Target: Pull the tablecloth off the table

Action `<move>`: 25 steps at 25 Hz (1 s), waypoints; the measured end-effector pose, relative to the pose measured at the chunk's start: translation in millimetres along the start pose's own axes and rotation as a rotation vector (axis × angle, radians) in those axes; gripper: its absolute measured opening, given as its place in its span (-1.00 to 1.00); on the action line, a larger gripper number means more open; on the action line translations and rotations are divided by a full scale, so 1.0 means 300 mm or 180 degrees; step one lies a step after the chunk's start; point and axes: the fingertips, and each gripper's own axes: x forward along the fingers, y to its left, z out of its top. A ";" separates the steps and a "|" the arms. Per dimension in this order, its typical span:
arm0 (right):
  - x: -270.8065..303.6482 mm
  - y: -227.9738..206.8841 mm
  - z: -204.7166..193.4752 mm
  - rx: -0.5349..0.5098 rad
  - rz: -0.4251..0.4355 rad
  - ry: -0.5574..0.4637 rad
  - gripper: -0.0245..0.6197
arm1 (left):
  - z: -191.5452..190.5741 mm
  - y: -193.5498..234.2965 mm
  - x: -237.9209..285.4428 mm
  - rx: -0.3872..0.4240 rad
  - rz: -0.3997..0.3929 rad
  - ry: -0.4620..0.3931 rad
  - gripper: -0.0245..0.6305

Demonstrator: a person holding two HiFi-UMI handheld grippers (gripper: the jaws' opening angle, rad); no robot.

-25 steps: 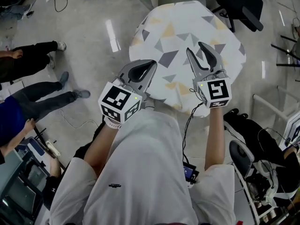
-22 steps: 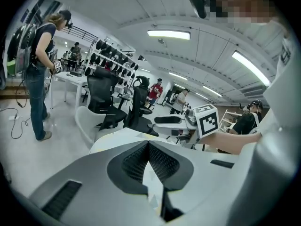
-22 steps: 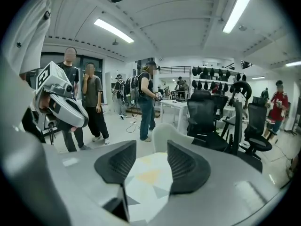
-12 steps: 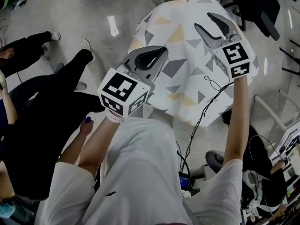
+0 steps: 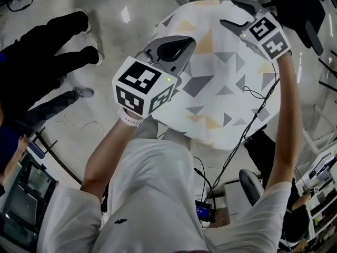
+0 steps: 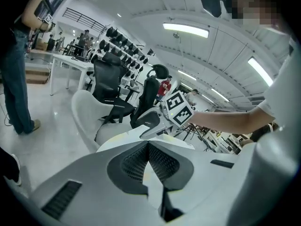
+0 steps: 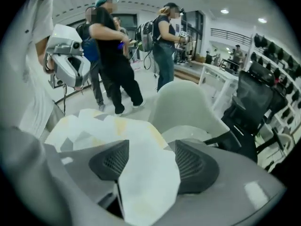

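Cloth (image 5: 221, 83): white with grey and yellow triangles. It is spread over the surface in the middle of the head view, and its near edge hangs down.
Surface: hidden under the cloth.
Right tool (image 5: 227, 12): at the cloth's far right edge, on an outstretched arm. Its own view (image 7: 150, 159) shows the jaws opening and the pads apart. A raised fold of cloth stands in the gap between them, loose rather than pinched.
Left tool (image 5: 176, 49): over the cloth's near-left part. Its own view (image 6: 148, 142) shows the jaws clenched tip to tip. A pale strip shows between the pads lower down, and I cannot tell whether it is cloth.
Cable (image 5: 253, 115): black. It runs from the right tool along the arm and over the cloth's right side, then hangs off the near edge.
White chair (image 7: 188, 107): just beyond the far edge of the cloth.
Black chair (image 7: 254, 107): further off, on the far right.
Bystanders (image 5: 47, 41): legs in dark trousers stand on the floor (image 5: 116, 4) at the left, well apart from the cloth.
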 end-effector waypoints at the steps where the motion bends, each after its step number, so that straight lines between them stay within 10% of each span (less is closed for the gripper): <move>1: 0.022 -0.009 -0.010 -0.0112 0.0085 0.0099 0.03 | -0.002 0.004 0.006 0.0004 0.0005 0.0009 -0.90; 18: 0.191 -0.087 -0.249 -0.0420 0.1400 0.1525 0.25 | -0.093 0.013 0.000 -0.0038 0.0055 0.0101 -0.90; 25: 0.152 -0.074 -0.227 -0.0826 0.1144 0.1422 -0.24 | -0.104 -0.007 -0.036 -0.0064 0.0087 0.0046 -0.90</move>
